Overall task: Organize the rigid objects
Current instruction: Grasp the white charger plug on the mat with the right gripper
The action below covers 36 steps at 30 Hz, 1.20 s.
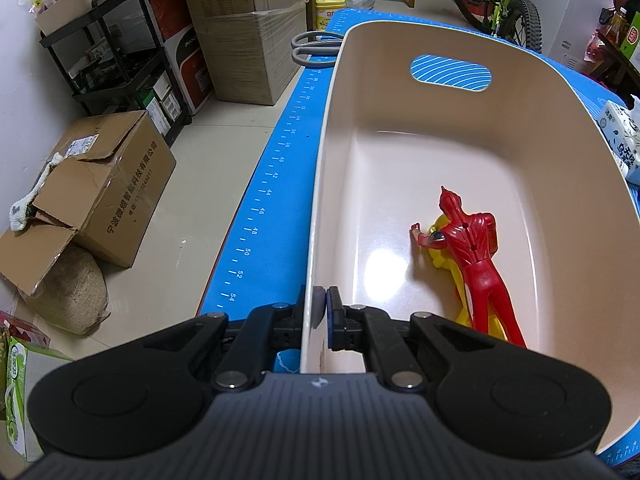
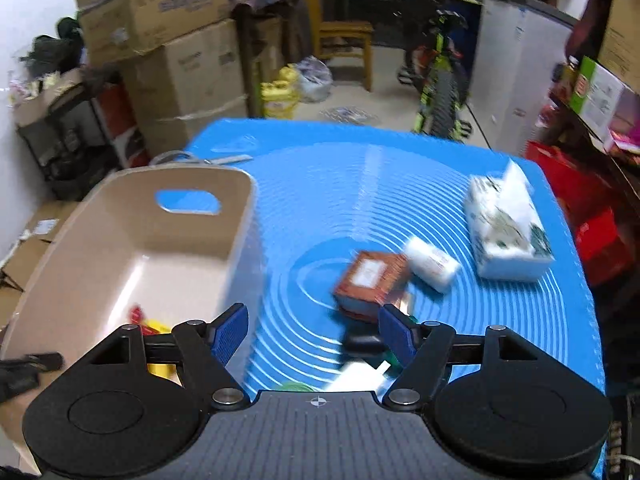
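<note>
A beige plastic bin (image 1: 400, 128) with a handle cut-out stands on the blue mat (image 1: 280, 184). Inside it a red toy figure (image 1: 476, 256) lies across a yellow toy (image 1: 438, 260). My left gripper (image 1: 326, 306) is shut on the bin's near left wall, one pad on each side. In the right wrist view, my right gripper (image 2: 314, 332) hovers open over the mat (image 2: 360, 184), just right of the bin (image 2: 192, 232), with nothing between its fingers. A brown box (image 2: 372, 280) and a small white packet (image 2: 432, 266) lie just beyond it.
A tissue pack (image 2: 506, 232) sits at the mat's right side. Grey-handled scissors (image 1: 312, 48) lie behind the bin. A black object (image 2: 362, 342) and a white one (image 2: 360, 376) lie blurred below the right gripper. Cardboard boxes, a chair and a bicycle surround the table.
</note>
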Motion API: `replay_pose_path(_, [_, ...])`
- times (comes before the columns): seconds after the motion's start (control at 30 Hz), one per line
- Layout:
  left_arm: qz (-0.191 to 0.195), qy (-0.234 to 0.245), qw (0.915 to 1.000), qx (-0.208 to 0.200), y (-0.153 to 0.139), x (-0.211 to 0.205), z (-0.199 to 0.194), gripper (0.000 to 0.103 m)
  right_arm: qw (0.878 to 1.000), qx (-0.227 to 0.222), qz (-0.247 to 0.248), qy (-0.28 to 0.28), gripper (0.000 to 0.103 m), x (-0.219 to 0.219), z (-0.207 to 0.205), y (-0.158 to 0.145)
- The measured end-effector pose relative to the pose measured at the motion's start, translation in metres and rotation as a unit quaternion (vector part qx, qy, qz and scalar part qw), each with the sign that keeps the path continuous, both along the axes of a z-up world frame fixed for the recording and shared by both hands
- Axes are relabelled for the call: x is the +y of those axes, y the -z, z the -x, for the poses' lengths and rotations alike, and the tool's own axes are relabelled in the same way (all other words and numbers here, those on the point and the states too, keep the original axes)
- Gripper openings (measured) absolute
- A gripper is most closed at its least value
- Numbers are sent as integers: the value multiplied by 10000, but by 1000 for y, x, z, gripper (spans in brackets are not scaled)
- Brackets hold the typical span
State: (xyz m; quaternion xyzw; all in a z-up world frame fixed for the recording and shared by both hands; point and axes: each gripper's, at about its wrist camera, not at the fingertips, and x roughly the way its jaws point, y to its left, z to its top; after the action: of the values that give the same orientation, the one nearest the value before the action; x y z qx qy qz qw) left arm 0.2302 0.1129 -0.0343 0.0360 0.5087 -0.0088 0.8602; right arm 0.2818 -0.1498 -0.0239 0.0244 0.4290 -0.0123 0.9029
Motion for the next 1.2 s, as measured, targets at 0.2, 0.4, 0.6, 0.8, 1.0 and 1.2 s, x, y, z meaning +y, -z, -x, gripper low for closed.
replay_pose_path(0.2, [-7, 0, 10000, 0, 0, 0, 0, 9, 9992, 371, 75, 144, 77, -18, 1, 27])
replay_pose_path(0.4, [-34, -16, 10000, 1, -2, 3, 0, 10, 9941, 846, -386, 559, 77, -32, -4, 60])
replay_pose_path(0.6, [-40, -17, 10000, 3, -2, 2, 0, 10, 9891, 967, -645, 905, 77, -37, -8, 78])
replay_pose_path(0.8, [-43, -17, 10000, 6, -2, 2, 0, 10, 9846, 1051, -767, 1170, 77, -39, -16, 89])
replay_pose_path(1.0, [-53, -16, 10000, 7, -1, 2, -1, 10, 9847, 1081, -470, 1287, 79, -26, -24, 98])
replay_pose_path(1.2, [-54, -20, 10000, 10, -1, 1, -1, 10, 9871, 987, 92, 1254, 73, -9, -23, 100])
